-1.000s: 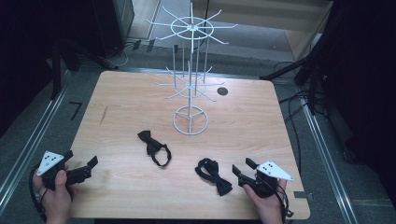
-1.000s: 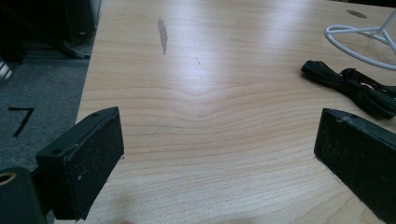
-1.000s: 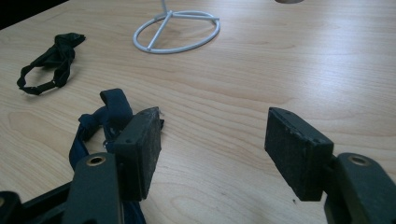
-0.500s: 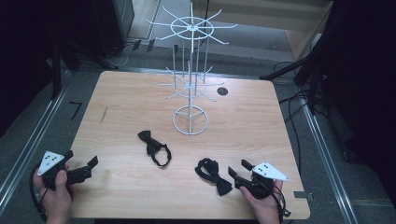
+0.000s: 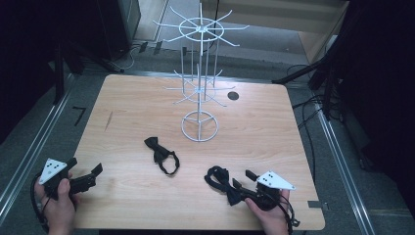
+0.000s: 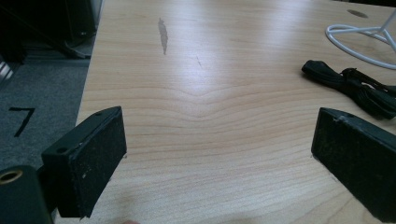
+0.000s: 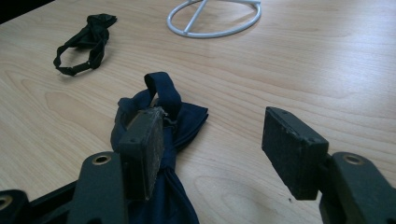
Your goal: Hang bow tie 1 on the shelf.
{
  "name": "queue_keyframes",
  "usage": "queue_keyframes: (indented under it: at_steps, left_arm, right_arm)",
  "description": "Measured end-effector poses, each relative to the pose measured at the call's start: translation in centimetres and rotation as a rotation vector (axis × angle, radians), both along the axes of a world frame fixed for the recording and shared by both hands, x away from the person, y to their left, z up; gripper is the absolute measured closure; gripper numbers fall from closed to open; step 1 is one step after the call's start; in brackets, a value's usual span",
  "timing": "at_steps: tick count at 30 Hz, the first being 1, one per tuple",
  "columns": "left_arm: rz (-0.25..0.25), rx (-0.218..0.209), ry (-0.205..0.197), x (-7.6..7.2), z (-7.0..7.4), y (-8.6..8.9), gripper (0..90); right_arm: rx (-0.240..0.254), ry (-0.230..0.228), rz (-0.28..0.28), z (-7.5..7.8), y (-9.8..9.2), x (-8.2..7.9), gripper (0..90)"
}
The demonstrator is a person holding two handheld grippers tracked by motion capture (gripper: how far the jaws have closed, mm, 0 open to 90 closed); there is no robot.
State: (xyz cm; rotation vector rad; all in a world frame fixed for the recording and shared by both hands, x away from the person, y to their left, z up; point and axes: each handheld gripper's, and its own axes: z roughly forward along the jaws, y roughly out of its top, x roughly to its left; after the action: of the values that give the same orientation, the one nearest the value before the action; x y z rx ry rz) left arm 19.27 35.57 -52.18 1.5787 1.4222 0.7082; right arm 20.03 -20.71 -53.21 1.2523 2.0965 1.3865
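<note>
A dark blue bow tie (image 5: 219, 177) lies crumpled near the table's front right. My right gripper (image 5: 241, 178) points left at it, open. In the right gripper view its left pad (image 7: 150, 140) rests on top of the dark blue bow tie (image 7: 184, 116), while the other pad stands over bare wood with nothing between the two. A black bow tie (image 5: 161, 154) with a looped strap lies mid-table. My left gripper (image 5: 90, 172) is open at the front left over bare wood (image 6: 219, 140). A white wire display rack (image 5: 199, 93) stands at the back centre.
The rack's round base ring (image 5: 199, 126) sits just behind the black bow tie, and its hooks spread wide above. A small dark hole (image 5: 233, 95) marks the table's back right. Cables and metal rails run along the floor on both sides.
My right gripper has edged a little to the left, onto the dark blue bow tie. The left gripper and both bow ties have stayed put.
</note>
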Motion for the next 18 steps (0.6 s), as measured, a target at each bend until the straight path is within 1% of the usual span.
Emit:
queue_keyframes:
  at_steps: [3, 9, 11, 12, 14, 15, 16, 18]
  left_arm:
    - [-0.003, 0.003, 0.001, 0.0, 0.0, 0.0, 4.0]
    - [-0.002, 0.002, 0.001, 0.0, 0.0, 0.0, 4.0]
    - [-0.002, 0.003, 0.001, 0.0, 0.0, 0.0, 4.0]
    - [-0.002, 0.003, 0.001, 0.0, 0.0, 0.0, 4.0]
    - [-0.002, 0.003, 0.001, 0.0, 0.0, 0.0, 4.0]
    - [-0.002, 0.003, 0.001, 0.0, 0.0, 0.0, 4.0]
    - [-0.002, 0.003, 0.001, 0.0, 0.0, 0.0, 4.0]
    - [-0.002, 0.003, 0.001, 0.0, 0.0, 0.0, 4.0]
  right_arm:
    - [0.0, 0.005, 0.006, 0.0, 0.1, 0.0, 40.5]
    - [-0.004, 0.017, 0.037, -0.2, 0.6, -0.1, 42.5]
    - [0.006, 0.018, 0.056, -0.3, 0.8, -0.2, 42.4]
    - [0.006, 0.018, 0.056, -0.3, 0.8, -0.2, 42.4]
    - [0.019, 0.021, 0.092, -0.3, 1.1, -0.3, 42.4]
    - [0.019, 0.021, 0.092, -0.3, 1.1, -0.3, 42.4]
    - [0.017, 0.03, 0.101, -0.4, 1.3, -0.3, 42.5]
    - [0.005, 0.04, 0.102, -0.6, 1.6, -0.3, 42.5]
